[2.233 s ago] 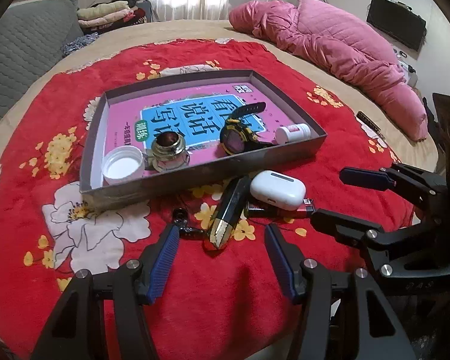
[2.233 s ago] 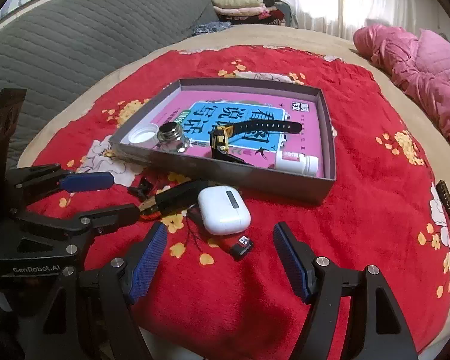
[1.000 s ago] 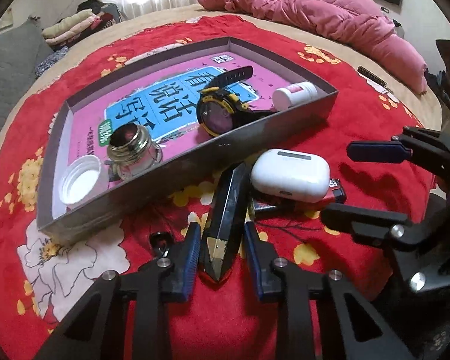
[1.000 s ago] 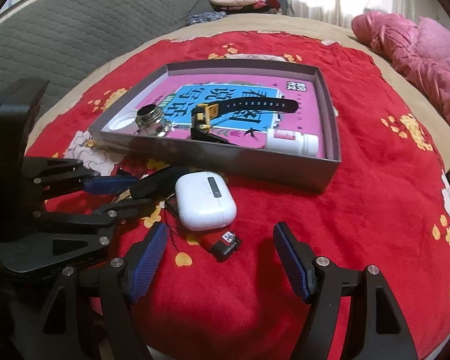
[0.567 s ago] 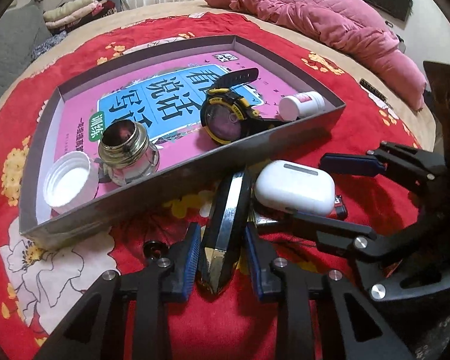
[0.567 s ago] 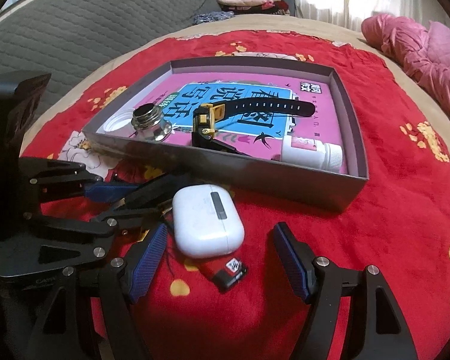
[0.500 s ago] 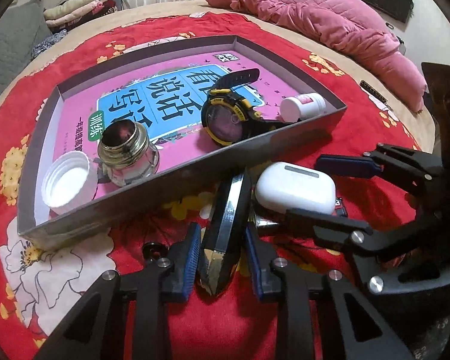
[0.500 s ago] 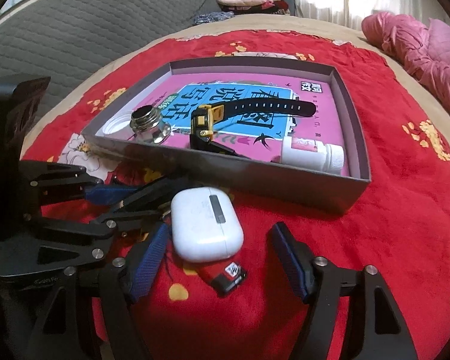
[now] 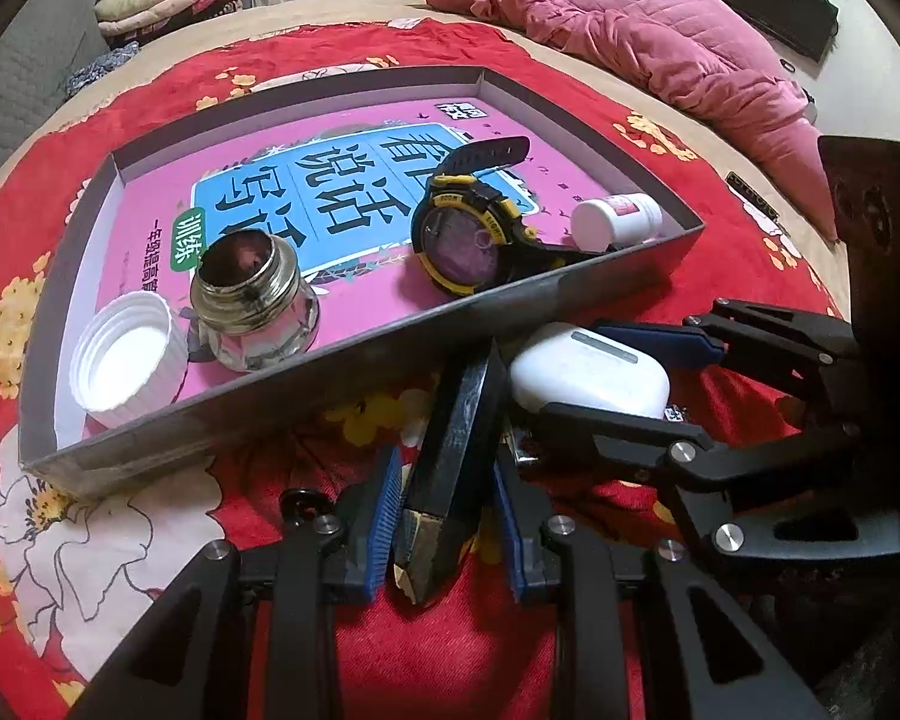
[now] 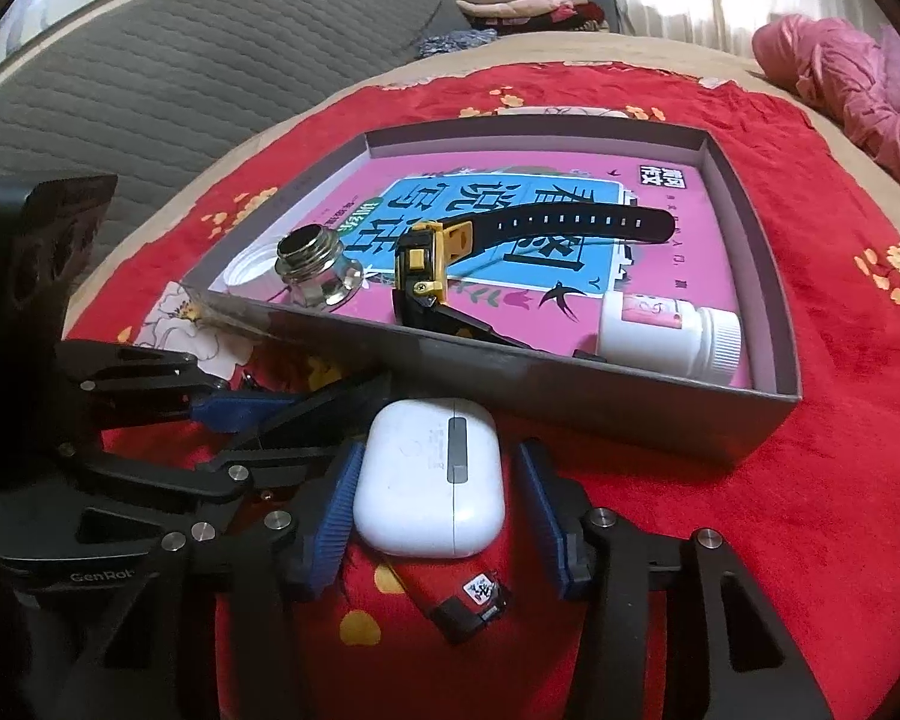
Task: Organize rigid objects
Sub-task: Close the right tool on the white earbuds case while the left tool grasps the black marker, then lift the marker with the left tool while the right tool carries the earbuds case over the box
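The left gripper (image 9: 444,531) is clamped on a long black faceted object with a gold tip (image 9: 453,456), which lies on the red floral cloth (image 9: 150,546) with its far end against the near wall of the shallow grey cardboard tray (image 9: 354,372); both blue pads press its sides. The right gripper (image 10: 438,507) straddles the white rounded earbud case (image 10: 431,474); its jaws have just been closing with the case between them; the left pad looks to be at the case's edge, while a narrow gap shows at the right pad, so no firm clamp is evident. The case rests on the cloth just in front of the tray, partly over a red lighter with a black end (image 10: 459,597). Inside the tray, on a pink and blue printed book cover (image 10: 510,222), lie a black and yellow wristwatch (image 9: 471,228), a white pill bottle on its side (image 10: 669,333), a metal threaded inkwell-like jar (image 9: 252,297) and a white ribbed screw cap (image 9: 123,357).
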`<action>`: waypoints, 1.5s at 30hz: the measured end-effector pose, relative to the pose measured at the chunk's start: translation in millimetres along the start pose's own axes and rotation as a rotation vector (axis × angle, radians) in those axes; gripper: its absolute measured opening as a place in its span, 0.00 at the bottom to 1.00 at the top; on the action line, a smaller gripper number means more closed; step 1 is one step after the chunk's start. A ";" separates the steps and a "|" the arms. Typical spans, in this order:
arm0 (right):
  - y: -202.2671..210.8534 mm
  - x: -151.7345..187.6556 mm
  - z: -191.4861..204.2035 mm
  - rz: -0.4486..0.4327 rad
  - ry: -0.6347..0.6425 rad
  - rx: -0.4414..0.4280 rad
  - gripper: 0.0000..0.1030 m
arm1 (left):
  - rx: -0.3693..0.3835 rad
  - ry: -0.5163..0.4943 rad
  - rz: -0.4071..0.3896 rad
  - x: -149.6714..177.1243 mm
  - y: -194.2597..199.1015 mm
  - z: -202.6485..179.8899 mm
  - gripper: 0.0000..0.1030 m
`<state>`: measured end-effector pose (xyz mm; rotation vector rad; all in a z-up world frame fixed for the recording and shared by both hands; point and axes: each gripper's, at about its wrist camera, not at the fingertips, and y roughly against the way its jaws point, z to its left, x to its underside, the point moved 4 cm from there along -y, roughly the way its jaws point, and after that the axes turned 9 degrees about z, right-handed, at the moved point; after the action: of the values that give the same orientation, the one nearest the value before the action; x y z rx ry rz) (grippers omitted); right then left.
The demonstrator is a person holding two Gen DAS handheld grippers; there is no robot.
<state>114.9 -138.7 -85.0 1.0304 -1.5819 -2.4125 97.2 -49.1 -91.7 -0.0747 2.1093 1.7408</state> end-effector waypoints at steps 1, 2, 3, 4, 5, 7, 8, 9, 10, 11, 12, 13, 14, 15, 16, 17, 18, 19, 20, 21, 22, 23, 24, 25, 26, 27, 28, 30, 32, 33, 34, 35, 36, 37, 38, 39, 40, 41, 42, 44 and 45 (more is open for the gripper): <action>-0.3 0.0 0.6 0.000 0.003 -0.008 0.47 | -0.001 0.000 0.001 -0.2 -0.3 -0.2 0.29; -0.4 0.0 1.3 0.000 0.005 -0.011 0.45 | -0.002 0.000 0.001 -0.4 -0.7 -0.1 0.29; -0.2 0.0 1.6 -0.001 0.006 -0.011 0.45 | -0.001 0.001 0.001 -0.4 -0.8 -0.3 0.29; 0.2 0.1 2.0 -0.003 0.009 -0.010 0.45 | -0.002 0.004 0.003 -0.9 -1.0 -0.3 0.29; 0.6 0.1 2.6 -0.005 0.015 -0.008 0.45 | -0.003 0.004 0.003 -1.4 -1.0 -0.7 0.29; 2.3 0.9 3.5 -0.008 0.023 0.001 0.45 | -0.009 0.003 0.004 -1.8 -1.0 -1.7 0.29; 3.0 0.9 4.0 -0.010 0.025 0.006 0.45 | -0.011 0.003 0.003 -1.9 -0.8 -2.1 0.29; 4.7 0.8 5.3 -0.015 0.029 0.012 0.45 | -0.013 0.004 0.002 -1.7 -0.7 -2.6 0.29; 6.0 0.8 5.9 -0.019 0.032 0.014 0.45 | -0.015 0.006 0.000 -1.6 -0.5 -3.0 0.29; 7.6 0.9 6.9 -0.021 0.034 0.012 0.45 | -0.017 0.008 -0.005 -1.2 0.1 -3.4 0.29; 9.2 1.3 7.5 -0.023 0.034 0.011 0.45 | -0.017 0.009 -0.007 -1.1 0.2 -3.9 0.29; 11.2 1.8 8.2 -0.025 0.034 0.011 0.45 | -0.015 0.010 -0.008 -1.0 0.8 -4.2 0.28; 13.2 2.5 8.9 -0.028 0.036 0.012 0.45 | -0.012 0.011 -0.010 -0.9 1.4 -4.4 0.27; 15.4 3.2 9.2 -0.032 0.037 0.015 0.45 | -0.007 0.013 -0.013 -0.6 2.3 -4.5 0.27; 17.3 3.8 8.3 -0.034 0.037 0.018 0.45 | -0.004 0.016 -0.015 -0.4 3.1 -4.4 0.26; 18.7 4.1 7.5 -0.034 0.033 0.018 0.45 | 0.001 0.020 -0.016 0.3 3.7 -4.3 0.25; 19.4 4.3 6.6 -0.035 0.029 0.019 0.45 | 0.005 0.024 -0.016 0.8 4.5 -3.9 0.25; 20.0 4.6 5.3 -0.035 0.022 0.023 0.45 | 0.009 0.027 -0.018 1.1 5.2 -3.7 0.25; 20.6 5.1 3.7 -0.034 0.014 0.022 0.45 | 0.014 0.031 -0.019 1.9 6.2 -3.4 0.24; 21.1 5.6 2.3 -0.034 0.007 0.020 0.45 | 0.019 0.035 -0.020 2.6 7.3 -3.2 0.24; 22.4 6.0 1.2 -0.038 -0.003 0.018 0.45 | 0.023 0.038 -0.020 3.3 8.1 -3.2 0.24; 23.4 6.0 0.5 -0.041 -0.007 0.017 0.45 | 0.027 0.041 -0.021 4.1 9.1 -3.3 0.23; 25.0 6.0 0.4 -0.044 -0.009 0.018 0.45 | 0.026 0.040 -0.023 5.1 10.2 -3.9 0.23; 26.5 6.0 0.7 -0.048 -0.008 0.021 0.45 | 0.025 0.039 -0.024 5.8 11.0 -4.6 0.23; 27.9 5.9 1.5 -0.052 -0.007 0.023 0.45 | 0.024 0.038 -0.025 6.5 12.0 -5.4 0.23; 29.4 6.2 2.0 -0.055 -0.007 0.024 0.45 | 0.022 0.037 -0.029 7.3 13.3 -6.1 0.22; 30.7 6.4 2.6 -0.058 -0.006 0.025 0.45 | 0.021 0.036 -0.031 8.3 14.4 -6.7 0.22; 32.0 6.8 3.9 -0.058 -0.005 0.030 0.45 | 0.021 0.036 -0.035 10.3 17.0 -7.5 0.22; 32.6 6.9 5.1 -0.058 -0.004 0.034 0.45 | 0.022 0.037 -0.041 11.6 20.2 -7.6 0.22; 33.3 6.9 5.8 -0.058 -0.004 0.034 0.45 | 0.024 0.036 -0.048 12.5 23.2 -8.2 0.22; 33.9 6.8 6.9 -0.060 -0.002 0.034 0.45 | 0.025 0.035 -0.052 12.4 25.0 -8.7 0.22; 34.8 7.1 8.0 -0.062 -0.001 0.036 0.45 | 0.024 0.033 -0.058 12.6 27.4 -9.2 0.22; 35.7 7.2 9.3 -0.064 0.002 0.038 0.45 | 0.022 0.030 -0.065 12.8 30.1 -9.4 0.22; 36.7 7.1 10.6 -0.066 0.003 0.038 0.45 | 0.023 0.029 -0.069 12.6 31.9 -9.8 0.22; 37.6 6.9 11.9 -0.068 0.004 0.038 0.45 | 0.024 0.029 -0.073 12.3 33.6 -10.0 0.22; 39.2 6.8 13.2 -0.072 0.006 0.040 0.45 | 0.025 0.031 -0.080 12.3 36.5 -10.0 0.22; 40.6 7.2 13.9 -0.074 0.007 0.041 0.45 | 0.026 0.030 -0.085 12.1 38.5 -10.0 0.22; 42.1 7.5 14.5 -0.077 0.008 0.043 0.45 | 0.027 0.030 -0.090 12.3 40.8 -10.1 0.22; 44.3 7.6 15.0 -0.082 0.006 0.046 0.45 | 0.027 0.030 -0.095 11.5 42.7 -10.4 0.22; 47.6 7.7 14.9 -0.088 0.000 0.046 0.45 | 0.025 0.029 -0.107 10.9 46.9 -10.4 0.22; 49.0 7.2 14.7 -0.092 -0.003 0.048 0.45 | 0.026 0.031 -0.110 10.8 48.2 -9.7 0.22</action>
<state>87.0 -152.9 -43.9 1.1323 -1.6364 -2.4462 70.6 -45.4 -49.2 -0.2081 2.1072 1.6583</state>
